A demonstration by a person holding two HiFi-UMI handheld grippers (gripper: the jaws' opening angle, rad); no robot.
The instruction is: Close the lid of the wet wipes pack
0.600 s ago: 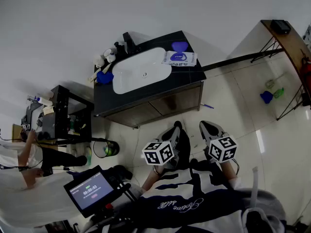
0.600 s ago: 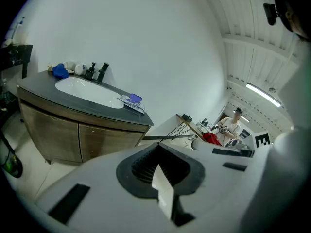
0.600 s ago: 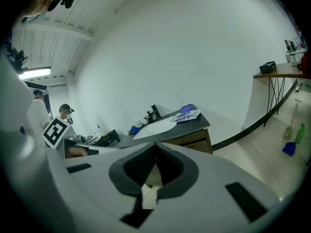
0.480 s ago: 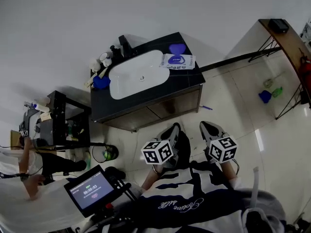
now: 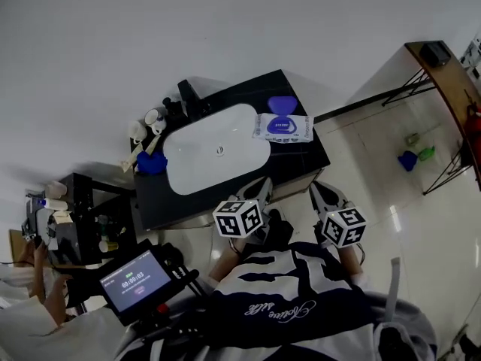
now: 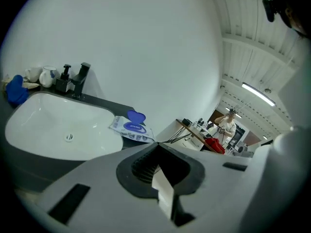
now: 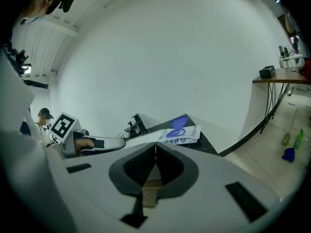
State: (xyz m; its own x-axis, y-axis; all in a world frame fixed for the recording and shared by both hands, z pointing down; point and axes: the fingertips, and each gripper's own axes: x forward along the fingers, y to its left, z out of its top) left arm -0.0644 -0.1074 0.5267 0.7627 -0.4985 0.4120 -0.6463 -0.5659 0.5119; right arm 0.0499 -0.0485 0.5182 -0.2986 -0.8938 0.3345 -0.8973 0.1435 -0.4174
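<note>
Closer now: left gripper [image 5: 263,185] and right gripper [image 5: 318,190] reach the edge of the black tabletop [image 5: 301,158], jaws together, holding nothing. White wet wipes pack [image 5: 282,128] lies ahead of both jaws, blue lid [image 5: 282,104] raised; closing not begun.

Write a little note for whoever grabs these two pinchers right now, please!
Left gripper: jaws shut, empty, touching nothing.
Right gripper: jaws shut, empty, touching nothing.
Wet wipes pack: flat on the black counter, right of the sink.
Lid: blue, flipped open.
Done: nothing yet.
Left: reach the pack and press the lid shut.
</note>
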